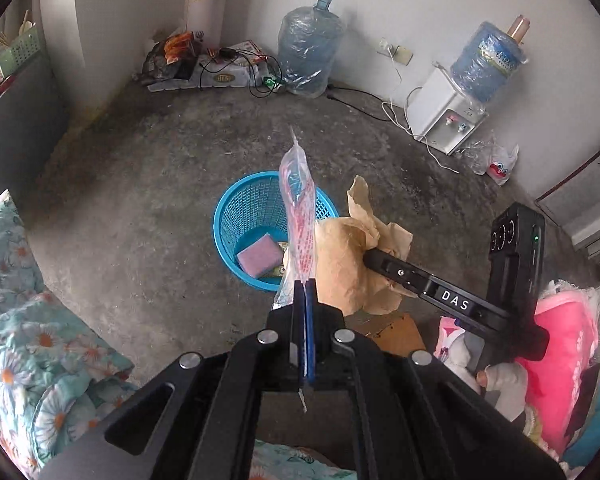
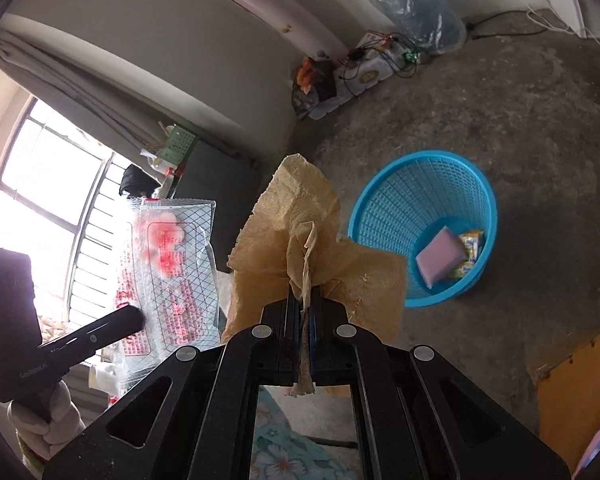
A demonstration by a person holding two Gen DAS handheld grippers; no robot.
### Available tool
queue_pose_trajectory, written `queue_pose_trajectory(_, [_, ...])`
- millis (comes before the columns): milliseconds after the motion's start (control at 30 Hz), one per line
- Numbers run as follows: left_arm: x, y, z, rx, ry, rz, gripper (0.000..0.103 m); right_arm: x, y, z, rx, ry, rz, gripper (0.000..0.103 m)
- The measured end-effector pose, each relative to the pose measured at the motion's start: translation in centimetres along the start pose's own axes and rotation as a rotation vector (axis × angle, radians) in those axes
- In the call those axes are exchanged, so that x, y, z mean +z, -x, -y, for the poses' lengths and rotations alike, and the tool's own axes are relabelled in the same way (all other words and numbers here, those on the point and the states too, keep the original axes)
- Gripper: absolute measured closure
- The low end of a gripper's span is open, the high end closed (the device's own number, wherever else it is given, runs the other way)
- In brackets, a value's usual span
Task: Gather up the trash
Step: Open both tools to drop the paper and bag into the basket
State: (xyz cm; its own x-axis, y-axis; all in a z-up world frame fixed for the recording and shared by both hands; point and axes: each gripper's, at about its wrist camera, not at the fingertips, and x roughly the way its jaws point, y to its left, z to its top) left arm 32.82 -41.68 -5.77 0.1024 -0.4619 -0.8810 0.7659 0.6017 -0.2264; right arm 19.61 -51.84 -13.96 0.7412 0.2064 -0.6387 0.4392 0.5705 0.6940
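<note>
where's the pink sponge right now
The pink sponge lies on the bottom of the blue basket on the floor, beside a yellow wrapper, in both wrist views.

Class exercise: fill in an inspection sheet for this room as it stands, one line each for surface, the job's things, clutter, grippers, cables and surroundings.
Surface: bare, stained concrete floor.
Job's things: blue basket on the floor holds a pink sponge and a snack wrapper; clear printed plastic bag and crumpled brown paper are both held above the floor.
Clutter: heap of bags and a box in the corner; loose plastic bags by the dispenser.
Grippers: left gripper shut on the plastic bag; right gripper shut on the brown paper.
Cables: white and black cords trail across the floor.
Surroundings: water dispenser, spare water jug, floral bedding, window.
</note>
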Motion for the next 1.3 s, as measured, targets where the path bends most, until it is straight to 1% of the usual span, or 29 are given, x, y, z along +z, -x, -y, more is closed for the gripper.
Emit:
queue_pose_trajectory(133, [2.1,-5.8,0.2,0.031,-0.032,-0.026,0.103,2.7,-4.2,3.5,-0.079,-0.065,-0.058,0.100])
queue_pose_trajectory(167, [2.7,-7.1,0.2,0.038,-0.039,-0.026,0.103,3.3,-5.2,4.3,-0.105,-0.071,-0.071,0.100])
queue_pose_trajectory(233, [3.7,-9.6,0.0,0.053,-0.051,-0.017,0.102,4.4,-7.3,6.1,-0.128,-0.090,-0.103,0.099])
queue_pose_trajectory(267, [4.0,-11.0,-0.1,0.065,-0.064,-0.021,0.095,4.9,-8.5,7.0,-0.138,-0.099,-0.124,0.096])
queue_pose_trajectory(300, [4.4,-12.2,-0.1,0.097,-0.081,-0.027,0.081,5.3,-9.9,7.9,-0.159,-0.106,-0.150,0.089])
queue_pose_trajectory(333, [4.5,-13.2,-0.1,0.137,-0.088,-0.019,0.074,5.5,-11.0,8.8,-0.190,-0.114,-0.166,0.083])
queue_pose_trajectory(367, [4.5,-13.8,-0.4,0.151,-0.083,-0.006,0.066,5.6,-12.1,9.7,-0.221,-0.117,-0.181,0.066])
queue_pose_trajectory(400, [4.6,-14.3,-0.7,0.144,-0.069,-0.003,0.065,5.7,-13.1,10.5,-0.234,-0.122,-0.194,0.058])
queue_pose_trajectory(500, [4.3,-14.6,-1.7,0.090,-0.009,-0.007,0.065,5.5,-14.6,12.8,-0.254,-0.170,-0.227,0.058])
queue_pose_trajectory(633, [3.9,-13.0,-1.6,0.095,-0.072,0.021,0.065,5.3,-14.6,13.6,-0.220,-0.208,-0.224,0.054])
queue_pose_trajectory(700, [3.9,-11.4,-1.8,0.088,-0.078,0.032,0.065,5.5,-14.4,13.4,-0.135,-0.222,-0.227,0.052])
queue_pose_trajectory(733, [4.0,-10.5,-1.9,0.084,-0.078,0.036,0.065,5.5,-14.1,13.1,-0.115,-0.230,-0.229,0.052])
queue_pose_trajectory(800, [4.3,-7.9,-2.4,0.092,-0.085,0.061,0.065,5.5,-13.4,12.3,-0.153,-0.212,-0.233,0.049])
queue_pose_trajectory(900, [4.1,-2.8,-3.3,0.121,-0.100,0.093,0.065,5.3,-12.5,10.7,-0.220,-0.134,-0.253,0.049])
queue_pose_trajectory(1000, [2.7,4.2,-5.2,0.101,-0.076,0.133,0.065,5.1,-10.7,8.7,-0.225,-0.068,-0.245,0.049])
queue_pose_trajectory(1067, [0.7,9.3,-6.8,0.099,-0.058,0.163,0.065,5.1,-8.8,6.5,-0.212,0.012,-0.217,0.049])
queue_pose_trajectory(1133, [-1.9,14.6,-8.4,0.134,-0.045,0.200,0.058,5.2,-6.1,3.3,-0.186,0.123,-0.163,0.049])
queue_pose_trajectory(1200, [-4.9,19.6,-10.2,0.173,-0.012,0.254,0.049,5.1,-2.7,-0.5,-0.117,0.210,-0.093,0.049])
queue_pose_trajectory(1233, [-6.5,21.9,-11.1,0.185,0.016,0.282,0.048,4.9,-1.1,-2.3,-0.076,0.245,-0.069,0.049])
queue_pose_trajectory(1300, [-9.8,25.7,-12.9,0.193,0.098,0.312,0.045,3.9,1.9,-6.4,0.000,0.323,-0.033,0.046])
